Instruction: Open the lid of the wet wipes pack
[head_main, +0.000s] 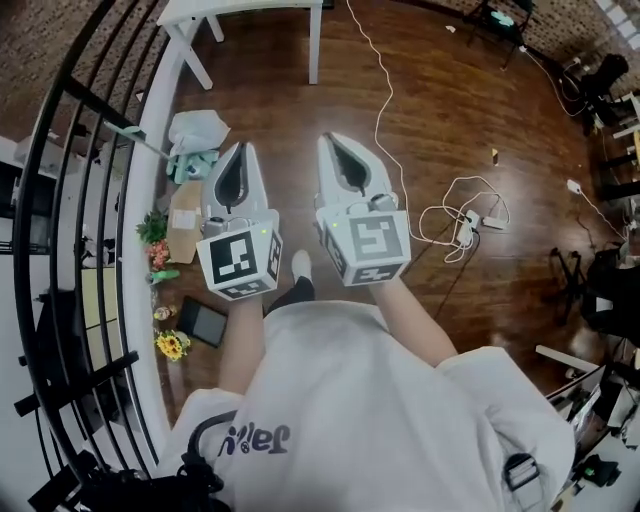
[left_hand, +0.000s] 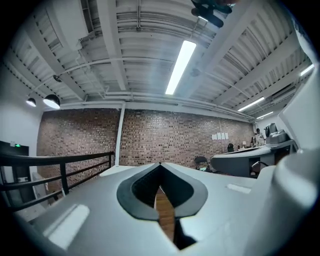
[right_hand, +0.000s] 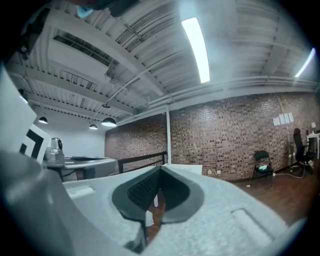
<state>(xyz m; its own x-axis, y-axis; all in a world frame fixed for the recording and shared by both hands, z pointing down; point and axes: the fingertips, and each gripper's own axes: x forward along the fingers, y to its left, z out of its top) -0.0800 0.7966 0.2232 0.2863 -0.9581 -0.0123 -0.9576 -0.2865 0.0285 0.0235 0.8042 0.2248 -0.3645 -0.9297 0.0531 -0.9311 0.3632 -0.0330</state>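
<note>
I hold both grippers level in front of my body, side by side above a wooden floor. In the head view the left gripper (head_main: 237, 150) and the right gripper (head_main: 336, 141) have their tips together. In the left gripper view the left gripper (left_hand: 160, 164) is shut with nothing between its jaws, and it faces a brick wall. My right gripper (right_hand: 161, 168) is likewise shut and empty. No pack of wet wipes is clearly recognisable. A white bag with a greenish thing (head_main: 194, 140) lies beyond the left gripper; I cannot tell what it is.
A black railing (head_main: 70, 250) runs down the left. Beside it a white ledge (head_main: 150, 170) carries a cardboard box (head_main: 184, 218), flowers (head_main: 172, 345) and a dark tablet (head_main: 203, 321). White table legs (head_main: 314, 40) stand ahead. Cables and a power strip (head_main: 466, 226) lie on the floor at right.
</note>
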